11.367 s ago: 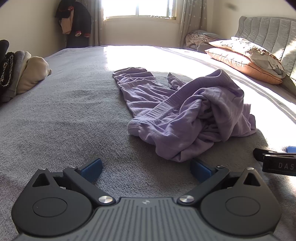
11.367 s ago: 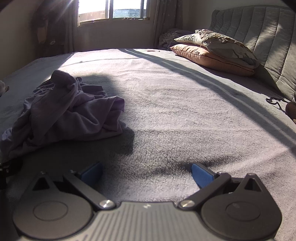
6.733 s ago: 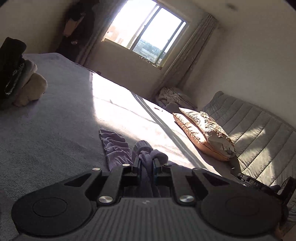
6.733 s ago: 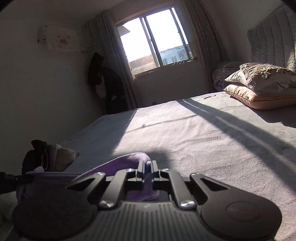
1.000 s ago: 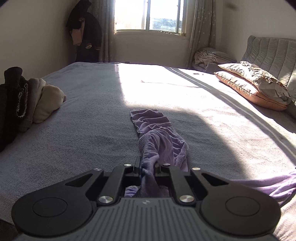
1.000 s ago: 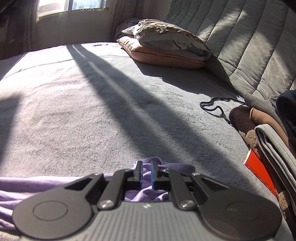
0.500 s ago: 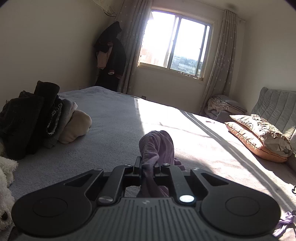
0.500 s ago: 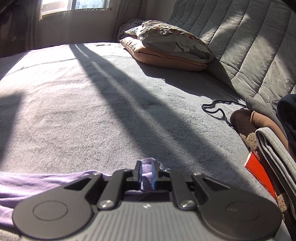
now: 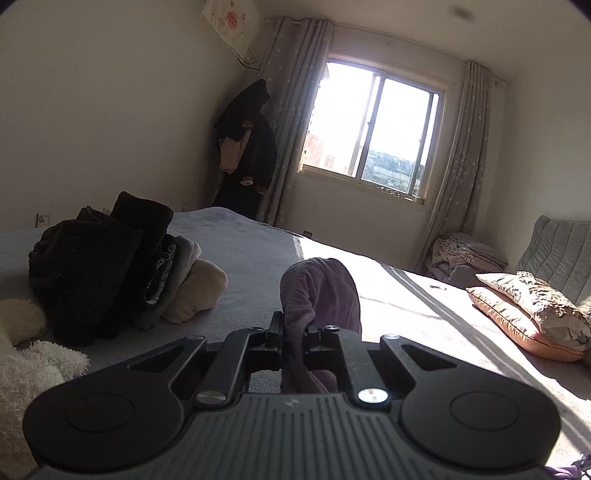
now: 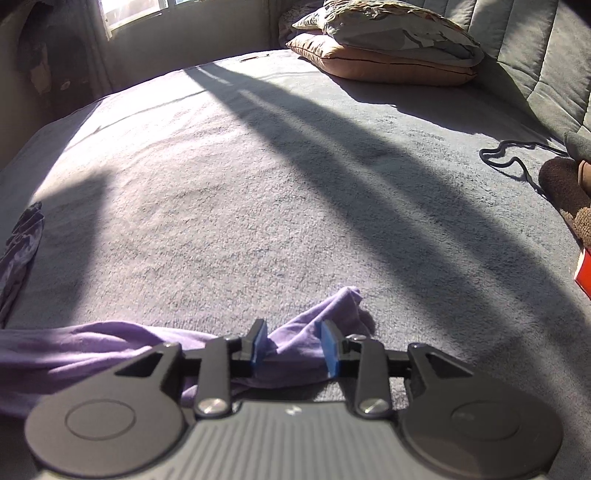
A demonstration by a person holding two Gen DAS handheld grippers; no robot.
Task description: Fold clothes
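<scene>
Left claw (image 9: 295, 334) pinched tight on purple garment (image 9: 319, 291), a fold humped just ahead of its tips, above bed (image 9: 258, 254). Right claw (image 10: 295, 343) jaws just been opening, pads (image 10: 259, 341) clear of cloth; garment corner (image 10: 314, 328) lies btwn them on bed, rest trailing off to claw's left.

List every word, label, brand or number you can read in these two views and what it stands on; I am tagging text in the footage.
Nothing can be read as text.
White wall poster with pink round marks: print too small and blurred to read.
Small pale emblem on the grey ribbed tool body: a mark, not letters.
Red flat object at the bed's edge: no print visible.
</scene>
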